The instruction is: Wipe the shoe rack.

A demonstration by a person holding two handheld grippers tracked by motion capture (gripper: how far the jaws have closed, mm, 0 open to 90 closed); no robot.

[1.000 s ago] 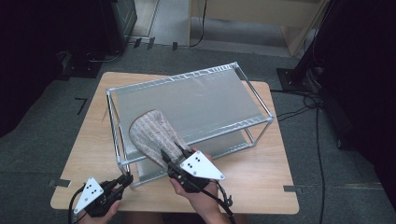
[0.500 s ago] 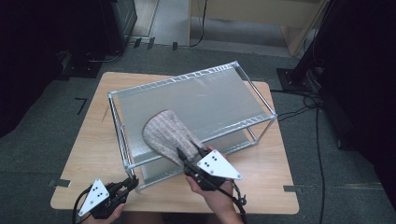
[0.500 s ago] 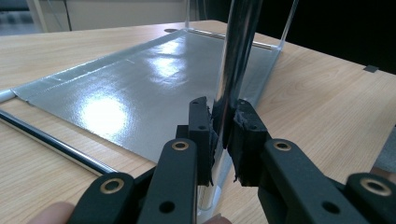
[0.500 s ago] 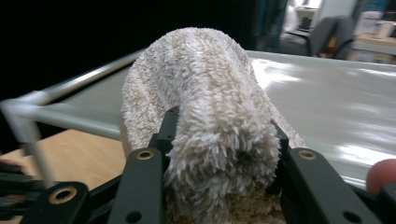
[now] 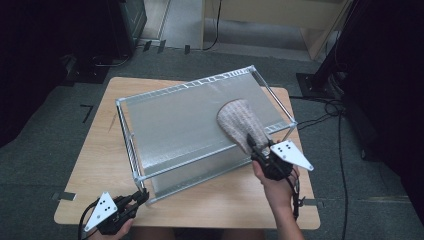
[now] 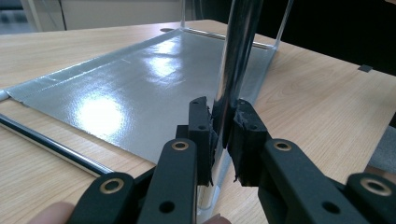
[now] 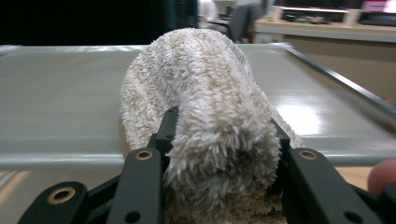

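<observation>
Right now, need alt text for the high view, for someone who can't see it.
The right gripper clamps a bunched beige cloth lying on the grey top of a metal-framed shelf on a wooden table. The left gripper is shut on the shelf's near-left corner post.

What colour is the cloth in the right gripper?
Beige-grey and fluffy: the cloth, clearest in the right gripper view.

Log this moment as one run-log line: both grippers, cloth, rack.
left gripper: shut on rack's front corner post | right gripper: shut on cloth | cloth: lying on rack's top shelf, right side
</observation>
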